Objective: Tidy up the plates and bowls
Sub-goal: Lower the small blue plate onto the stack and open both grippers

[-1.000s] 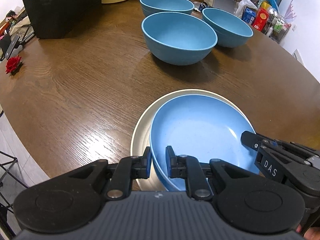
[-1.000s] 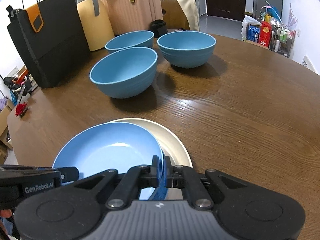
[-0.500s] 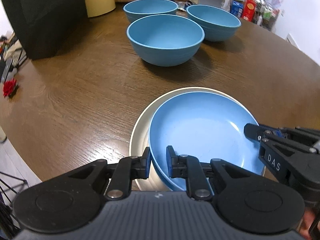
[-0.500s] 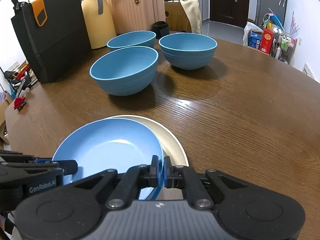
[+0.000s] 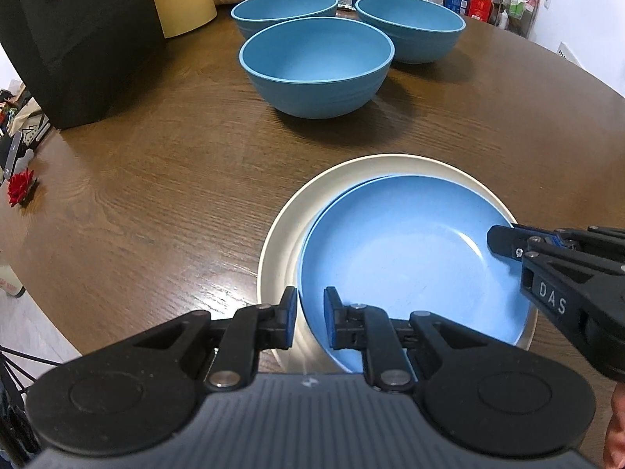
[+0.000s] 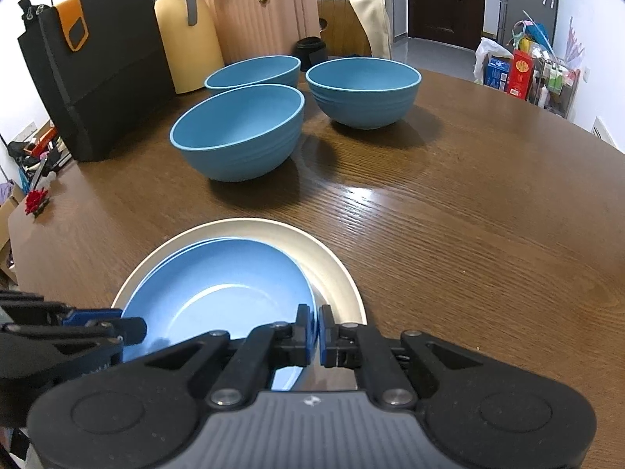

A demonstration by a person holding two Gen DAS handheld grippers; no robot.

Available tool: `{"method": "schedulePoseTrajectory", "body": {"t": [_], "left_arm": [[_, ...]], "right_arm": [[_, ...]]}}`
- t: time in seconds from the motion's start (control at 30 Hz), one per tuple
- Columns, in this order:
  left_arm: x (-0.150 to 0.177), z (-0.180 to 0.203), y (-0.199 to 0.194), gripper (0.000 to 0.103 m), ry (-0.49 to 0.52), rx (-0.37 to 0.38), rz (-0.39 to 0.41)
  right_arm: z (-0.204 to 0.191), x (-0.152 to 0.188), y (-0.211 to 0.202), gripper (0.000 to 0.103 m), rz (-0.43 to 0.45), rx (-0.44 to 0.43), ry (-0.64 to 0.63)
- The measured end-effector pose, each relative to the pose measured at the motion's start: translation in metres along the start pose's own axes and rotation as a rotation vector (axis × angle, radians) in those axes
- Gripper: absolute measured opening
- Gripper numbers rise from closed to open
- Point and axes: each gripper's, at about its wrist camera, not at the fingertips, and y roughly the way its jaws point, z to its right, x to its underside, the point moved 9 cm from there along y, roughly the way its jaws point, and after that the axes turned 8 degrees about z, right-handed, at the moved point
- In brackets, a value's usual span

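A blue plate [image 5: 398, 250] hangs tilted just over a larger cream plate [image 5: 289, 211] on the brown table, its far edge low inside the cream rim. My left gripper [image 5: 310, 318] is shut on the blue plate's near-left rim. My right gripper [image 6: 316, 328] is shut on the rim at the other side of the blue plate [image 6: 218, 289], and shows in the left wrist view as the right gripper [image 5: 508, 240]. Three blue bowls stand apart farther back: the nearest bowl [image 5: 316, 66], the back-left bowl [image 5: 285, 9] and the back-right bowl [image 5: 410, 25].
A black paper bag [image 6: 97, 66], a yellow jug [image 6: 187, 27] and a pink suitcase [image 6: 265, 11] line the far left. A red flower [image 5: 21, 191] lies near the table's left edge. Bare wood [image 6: 468, 215] spreads to the right of the plates.
The blue plate has come down and away from me, from overhanging the cream plate's near side to lying within its rim. The left gripper has rolled a little. Both grips are unchanged.
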Motion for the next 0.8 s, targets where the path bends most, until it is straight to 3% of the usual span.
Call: {"method": "schedulePoseTrajectory", "body": {"t": [0.4, 0.53, 0.67, 0.8], "left_arm": [[-0.004, -0.011, -0.003, 0.016, -0.036, -0.010, 0.013], [-0.003, -0.011, -0.006, 0.016, -0.042, -0.003, 0.012], [-0.003, -0.010, -0.005, 0.010, -0.037, 0.004, 0.011], [-0.002, -0.007, -0.004, 0.009, -0.026, 0.007, 0.013]], "right_arm": [[0.014, -0.004, -0.009, 0.015, -0.003, -0.019, 0.102], [0.014, -0.002, -0.014, 0.015, -0.025, -0.048, 0.115], [0.008, 0.003, -0.013, 0.005, -0.031, -0.063, 0.101], [0.005, 0.004, -0.013, 0.005, -0.011, -0.054, 0.075]]}}
